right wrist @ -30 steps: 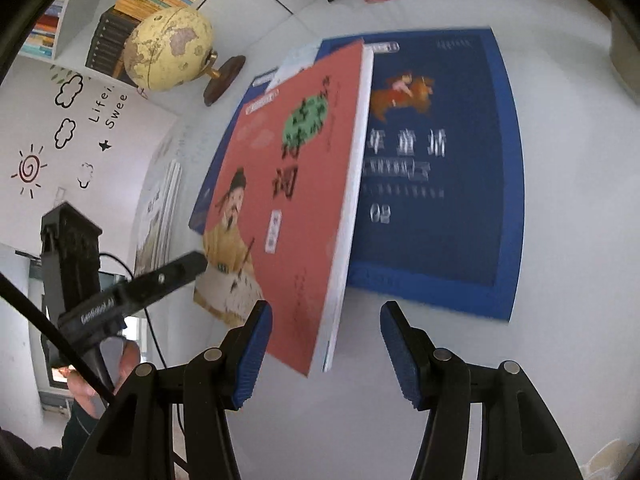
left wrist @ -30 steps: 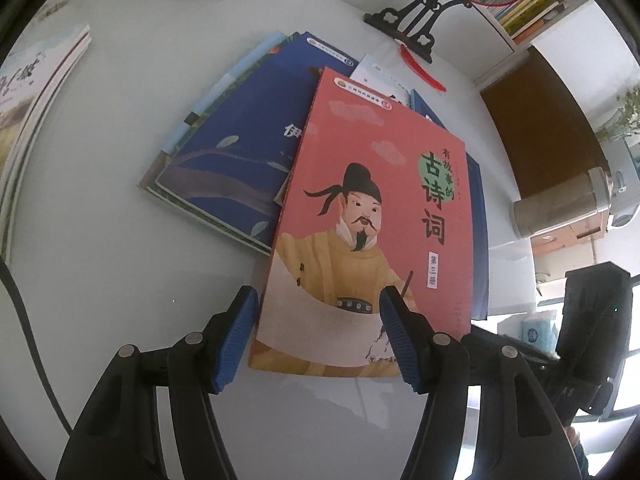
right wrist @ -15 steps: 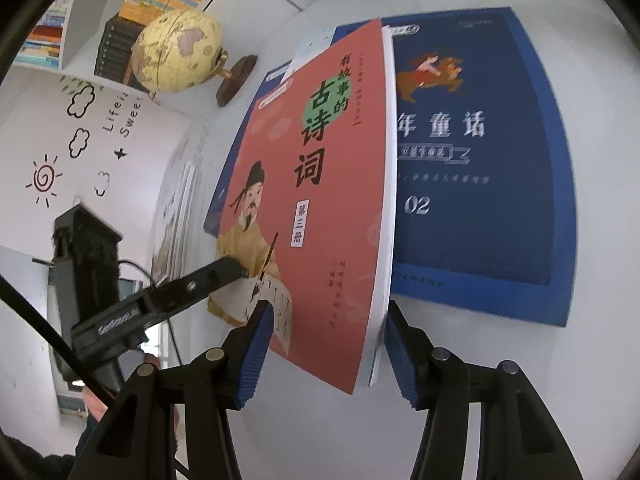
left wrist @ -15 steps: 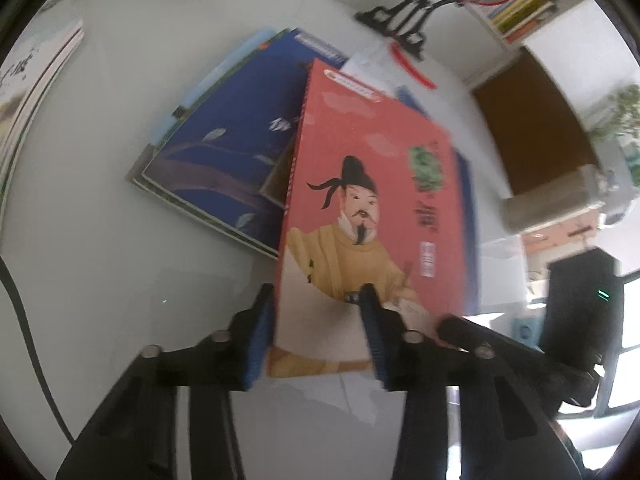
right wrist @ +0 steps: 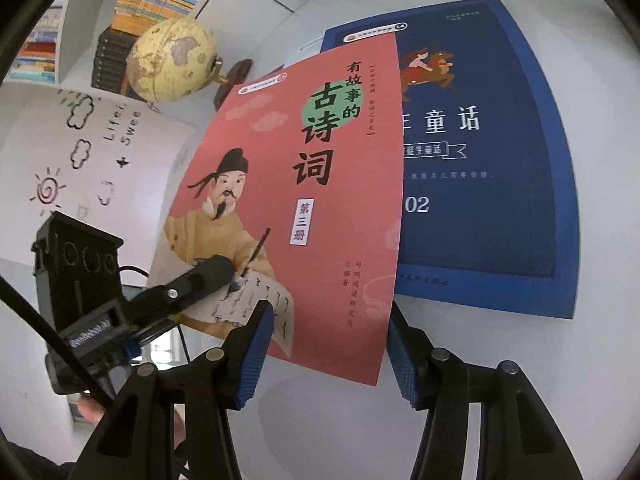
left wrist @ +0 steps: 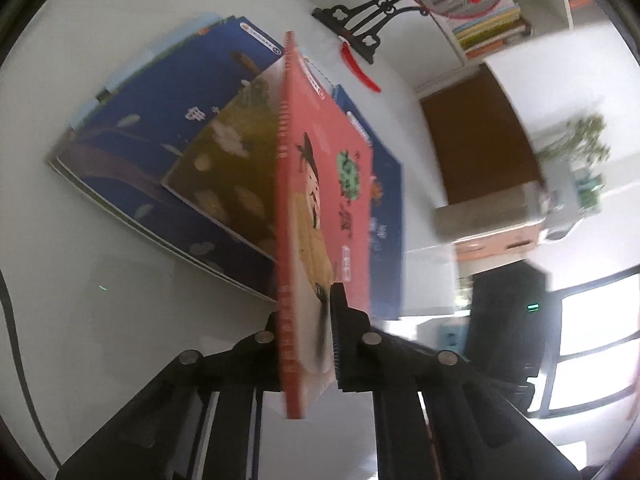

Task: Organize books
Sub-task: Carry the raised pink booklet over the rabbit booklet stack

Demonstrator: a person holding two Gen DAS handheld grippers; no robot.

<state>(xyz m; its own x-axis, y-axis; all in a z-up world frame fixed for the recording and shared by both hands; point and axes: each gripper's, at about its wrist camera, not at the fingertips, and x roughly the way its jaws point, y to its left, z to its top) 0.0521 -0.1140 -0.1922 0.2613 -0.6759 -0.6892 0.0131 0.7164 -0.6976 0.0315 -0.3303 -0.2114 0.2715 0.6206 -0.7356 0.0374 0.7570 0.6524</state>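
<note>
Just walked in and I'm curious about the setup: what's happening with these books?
A person is sorting books with two handheld grippers. The left gripper has just closed on the lower edge of the red book and holds it tilted up off the pile. The right gripper waits open at the book's lower right corner. The blue book lies flat on the white table.

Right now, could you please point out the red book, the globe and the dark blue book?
red book [right wrist: 320,184], right wrist view, cover centre.
globe [right wrist: 172,60], right wrist view, sphere.
dark blue book [right wrist: 480,200], right wrist view, cover.
</note>
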